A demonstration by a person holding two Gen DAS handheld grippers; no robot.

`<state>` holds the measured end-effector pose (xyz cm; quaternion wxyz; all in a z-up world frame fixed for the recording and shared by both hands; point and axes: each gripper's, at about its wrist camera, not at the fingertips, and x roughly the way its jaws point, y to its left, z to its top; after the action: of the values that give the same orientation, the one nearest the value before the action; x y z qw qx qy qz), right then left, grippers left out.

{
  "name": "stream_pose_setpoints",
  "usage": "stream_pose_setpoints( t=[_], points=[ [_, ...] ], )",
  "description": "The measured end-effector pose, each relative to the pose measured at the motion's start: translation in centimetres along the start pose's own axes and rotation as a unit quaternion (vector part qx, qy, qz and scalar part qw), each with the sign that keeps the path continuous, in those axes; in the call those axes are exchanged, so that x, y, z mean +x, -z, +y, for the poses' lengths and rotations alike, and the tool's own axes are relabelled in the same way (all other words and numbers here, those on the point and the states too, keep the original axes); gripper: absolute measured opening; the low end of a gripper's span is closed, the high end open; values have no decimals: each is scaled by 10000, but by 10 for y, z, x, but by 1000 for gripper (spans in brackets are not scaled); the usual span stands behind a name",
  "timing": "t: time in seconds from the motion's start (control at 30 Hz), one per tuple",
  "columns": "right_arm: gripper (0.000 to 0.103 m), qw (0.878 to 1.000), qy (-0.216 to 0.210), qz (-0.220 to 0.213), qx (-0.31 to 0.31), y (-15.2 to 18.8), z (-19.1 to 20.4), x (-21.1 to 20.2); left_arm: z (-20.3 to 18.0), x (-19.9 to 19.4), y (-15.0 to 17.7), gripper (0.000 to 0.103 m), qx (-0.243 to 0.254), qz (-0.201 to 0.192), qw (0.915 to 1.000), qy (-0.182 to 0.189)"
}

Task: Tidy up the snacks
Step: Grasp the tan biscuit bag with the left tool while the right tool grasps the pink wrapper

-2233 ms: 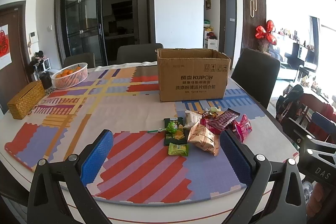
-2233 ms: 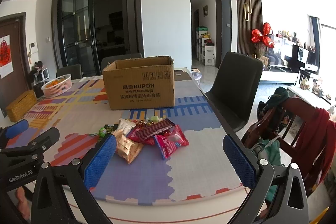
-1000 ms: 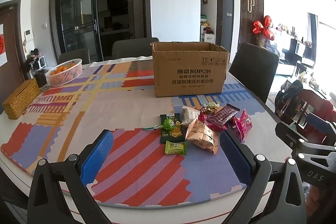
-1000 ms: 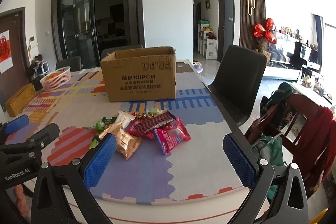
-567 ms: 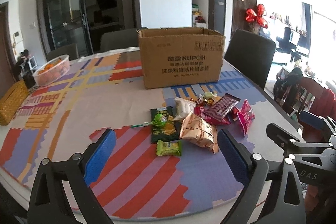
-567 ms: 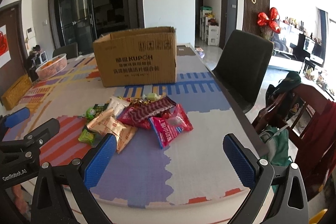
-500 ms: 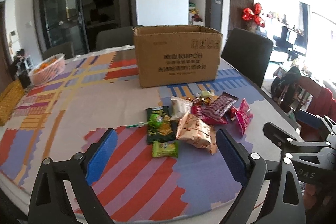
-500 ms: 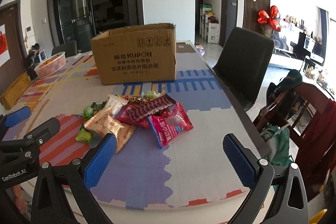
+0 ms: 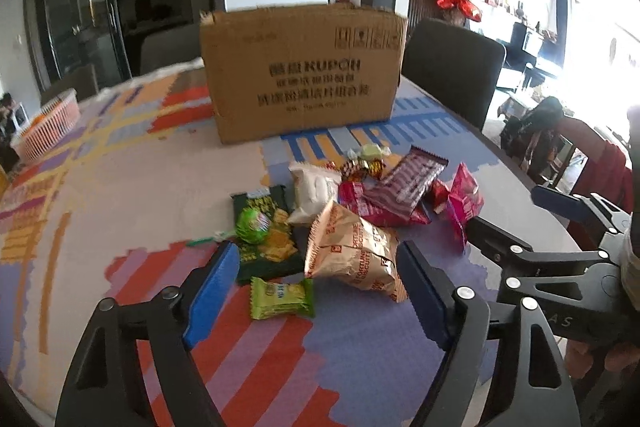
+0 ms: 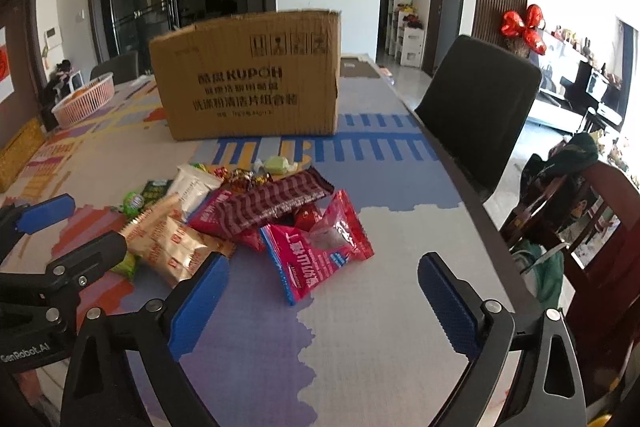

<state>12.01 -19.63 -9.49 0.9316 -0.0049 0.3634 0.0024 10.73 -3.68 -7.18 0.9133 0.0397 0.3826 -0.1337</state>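
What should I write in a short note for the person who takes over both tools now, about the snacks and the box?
Left tool: open, empty, low over the near edge of the snack pile, with the small green packet between its fingers.
Right tool: open, empty, just before the pink packet.
Snacks: all lie in one loose pile on the mat, among them the tan biscuit bag and the dark red bar.
Cardboard box: upright behind the pile; its inside is hidden from both views.
Done: nothing gripped yet.
Left: probably pick up each snack and sort it, likely into the box.
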Motion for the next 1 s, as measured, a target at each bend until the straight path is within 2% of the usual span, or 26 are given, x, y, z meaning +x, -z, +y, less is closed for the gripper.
stream_pose_setpoints(
  t=[0.27, 0.5, 0.83, 1.0],
  points=[
    [87, 9997, -61, 222, -89, -1, 4, 22, 2, 26, 1, 76, -106, 308, 9989, 325],
    [76, 9990, -88, 425, -81, -3, 3, 37, 0, 42, -1, 68, -308, 561, 9965, 546],
    [67, 9983, -73, 569, -62, -8, 4, 49, -3, 54, -4, 56, -416, 786, 9939, 655],
    [61, 9978, -75, 641, -132, -10, 6, 55, -3, 57, -4, 54, -466, 869, 9924, 732]
  ],
)
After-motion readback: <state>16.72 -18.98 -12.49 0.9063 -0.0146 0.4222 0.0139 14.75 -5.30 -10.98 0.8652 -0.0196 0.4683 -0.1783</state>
